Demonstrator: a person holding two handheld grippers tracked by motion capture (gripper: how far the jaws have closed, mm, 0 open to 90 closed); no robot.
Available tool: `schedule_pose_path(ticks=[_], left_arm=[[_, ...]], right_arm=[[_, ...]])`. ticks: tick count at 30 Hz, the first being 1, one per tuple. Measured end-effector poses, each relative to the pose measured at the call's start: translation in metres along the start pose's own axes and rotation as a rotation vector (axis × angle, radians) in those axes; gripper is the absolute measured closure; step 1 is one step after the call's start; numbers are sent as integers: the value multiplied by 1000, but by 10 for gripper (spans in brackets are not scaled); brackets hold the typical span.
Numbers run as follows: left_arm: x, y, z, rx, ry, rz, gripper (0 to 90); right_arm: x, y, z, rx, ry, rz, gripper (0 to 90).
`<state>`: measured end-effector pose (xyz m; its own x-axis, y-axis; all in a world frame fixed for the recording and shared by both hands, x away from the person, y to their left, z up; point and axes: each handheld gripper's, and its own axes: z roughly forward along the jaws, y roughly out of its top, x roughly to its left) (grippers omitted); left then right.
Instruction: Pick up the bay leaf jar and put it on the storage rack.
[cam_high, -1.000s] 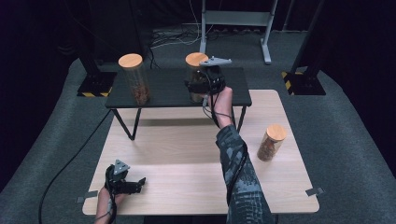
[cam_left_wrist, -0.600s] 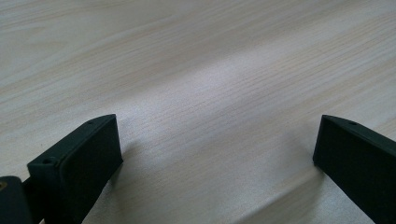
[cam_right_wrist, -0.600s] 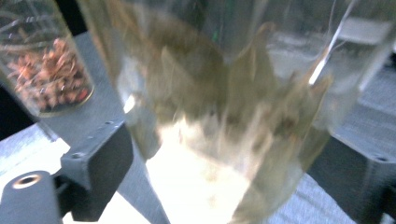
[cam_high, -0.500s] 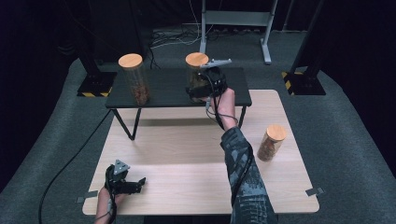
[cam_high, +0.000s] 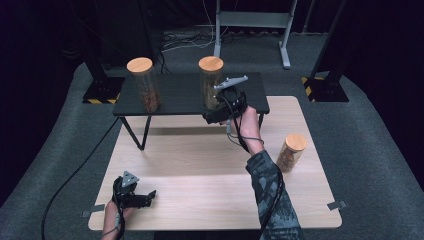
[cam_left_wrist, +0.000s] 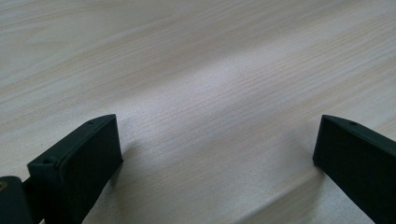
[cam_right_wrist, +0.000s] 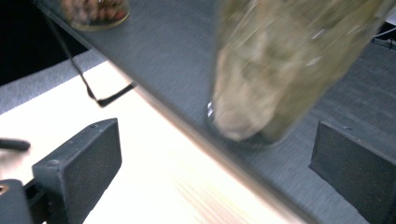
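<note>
From above, the jar (cam_high: 210, 82), clear glass with a wooden lid and brownish filling, stood upright on the black shelf (cam_high: 175, 95), the right hand-held gripper (cam_high: 216, 116) just beside it. The left gripper view showed the left hand-held gripper (cam_left_wrist: 217, 154) wide over bare table (cam_left_wrist: 196, 65). In the right gripper view the jaws had just been opening, wide, the blurred jar ahead, unpressed.

The high view is dim at its edges, the room beyond falling to black, while light from above brightens the pale wooden table (cam_high: 200, 170). The black shelf (cam_high: 185, 95) casts a soft shadow toward 6 o'clock. The left gripper view is sharp, with a mild sheen at centre. The right gripper view is smeared by motion blur, worst on the jar (cam_right_wrist: 280, 70) at 1 o'clock.
</note>
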<state>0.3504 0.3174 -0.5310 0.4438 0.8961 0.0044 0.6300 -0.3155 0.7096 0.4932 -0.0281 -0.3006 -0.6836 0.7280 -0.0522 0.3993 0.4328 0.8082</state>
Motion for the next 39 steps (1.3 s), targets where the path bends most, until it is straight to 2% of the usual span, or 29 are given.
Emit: schedule_pose_path(ticks=[6,11,19,24,32,39], left_arm=[[0,0,0,-1,0,0,2],[0,0,0,-1,0,0,2],[0,0,0,-1,0,0,1],[0,0,0,0,1,0,1],[0,0,0,-1,1,1,1],[0,0,0,-1,1,1,1]], right_arm=[[17,-21,-4,11,19,-44,1],[32,-49,-3,43,32,-84,0],[43,-99,-3,78,42,-89,0],[46,-142,1,107,48,-59,0],[42,-202,2,131,69,14,0],[34,-244,-8,122,40,70,0]])
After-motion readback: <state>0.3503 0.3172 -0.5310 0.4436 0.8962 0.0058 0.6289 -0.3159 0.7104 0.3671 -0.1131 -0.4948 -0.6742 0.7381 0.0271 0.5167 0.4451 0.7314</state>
